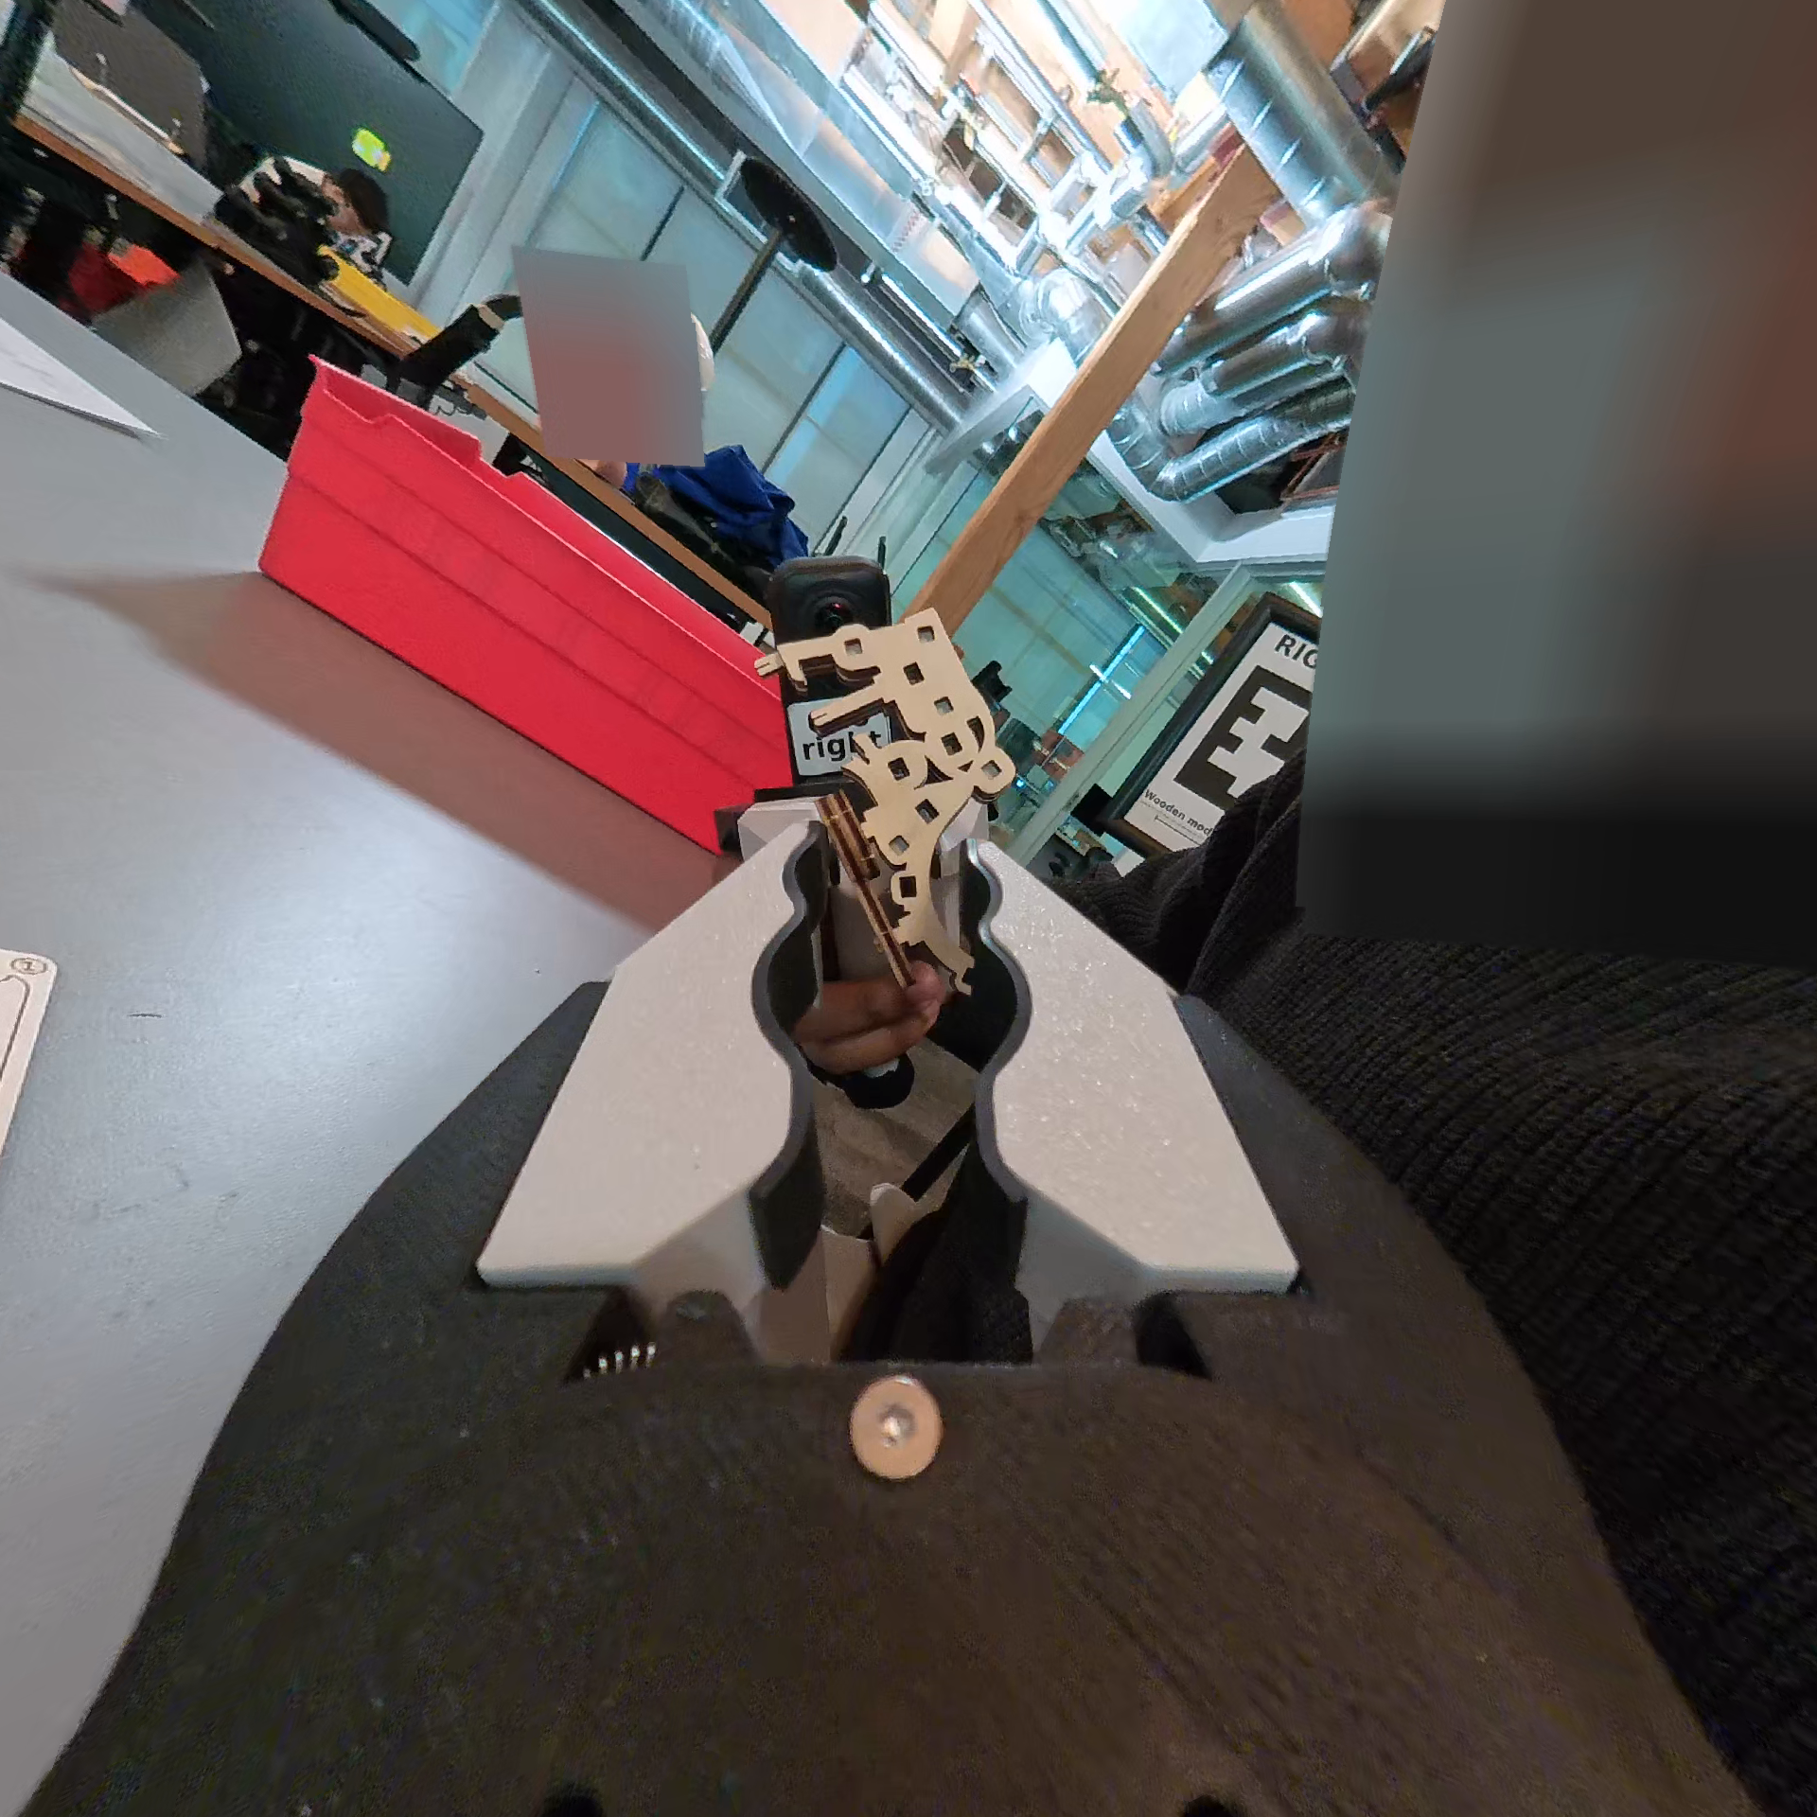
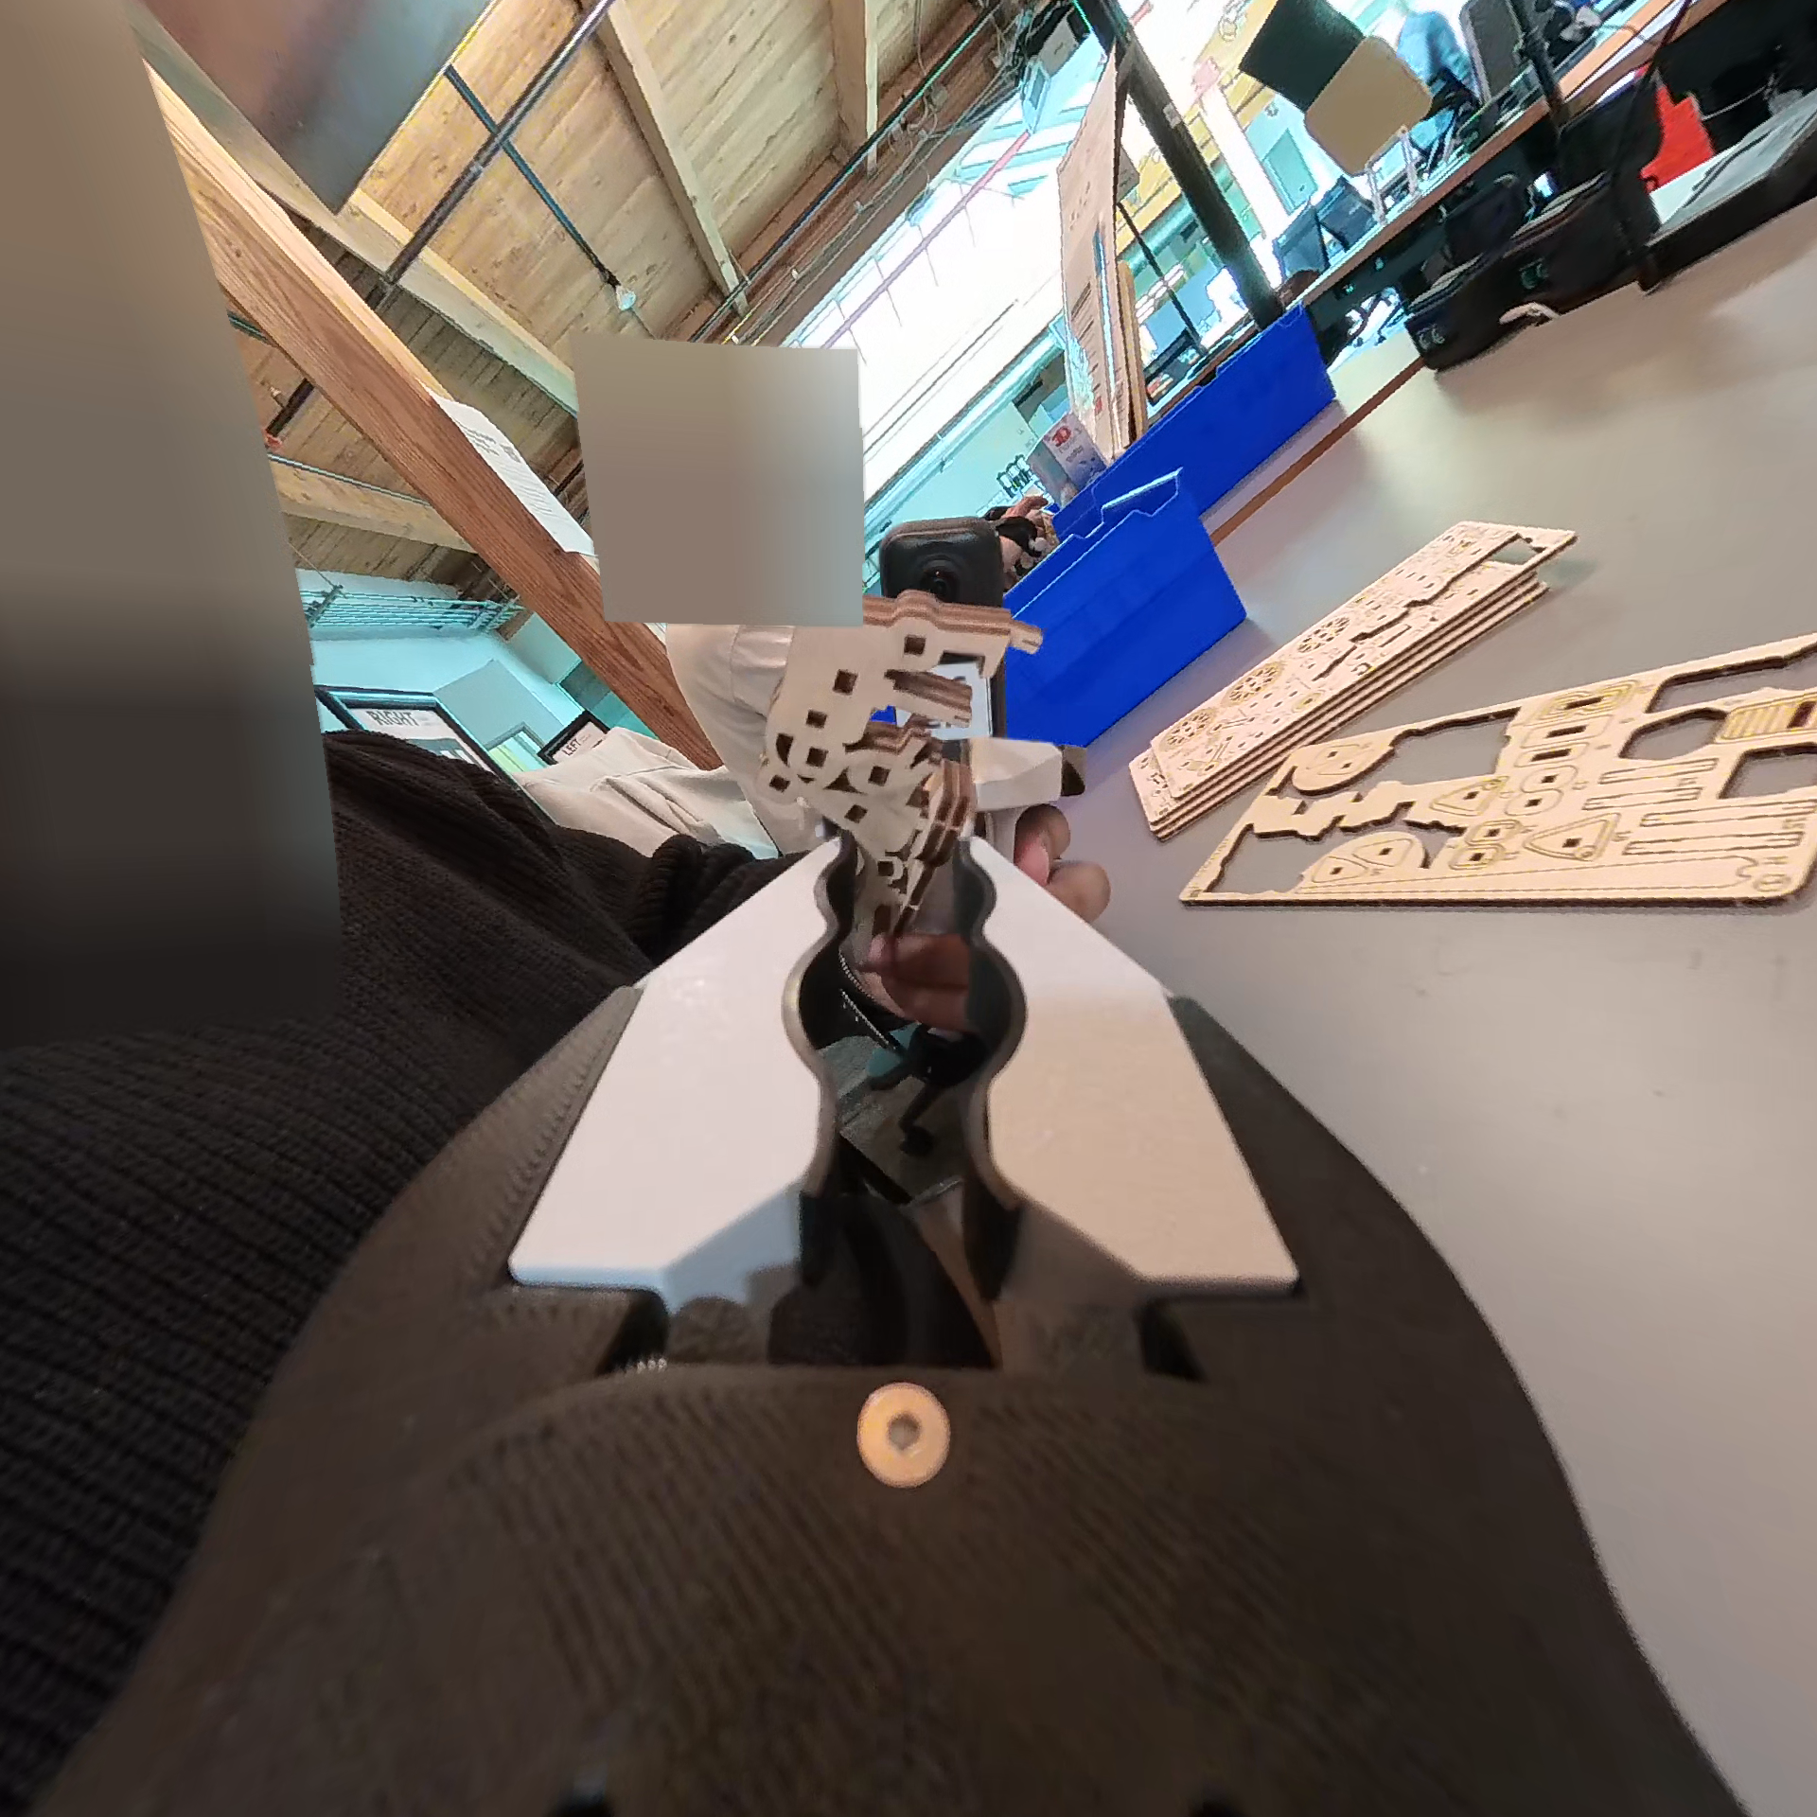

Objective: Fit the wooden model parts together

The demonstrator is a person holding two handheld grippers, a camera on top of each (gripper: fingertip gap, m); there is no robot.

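Note:
A pale wooden model assembly (image 1: 909,747), made of layered flat parts with square holes, is held up in the air between both grippers. My left gripper (image 1: 897,850) is shut on its lower end, with the grey fingers (image 1: 688,1062) close on either side. In the right wrist view the same assembly (image 2: 865,737) stands between my right gripper (image 2: 905,855), which is shut on it. The two grippers face each other. The right gripper's camera (image 1: 831,610) shows behind the wood, as does the left gripper's camera (image 2: 939,570). A hand shows behind the fingers in both views.
A red bin (image 1: 511,610) stands on the grey table (image 1: 246,787) to the left, and part of a wooden sheet (image 1: 20,1032) lies at the left edge. Blue bins (image 2: 1111,610), a stack of wooden part sheets (image 2: 1347,678) and a partly emptied sheet (image 2: 1534,806) lie on the right. A dark sleeve (image 2: 442,934) is close by. My two grippers' fingertips are within a few centimetres of each other.

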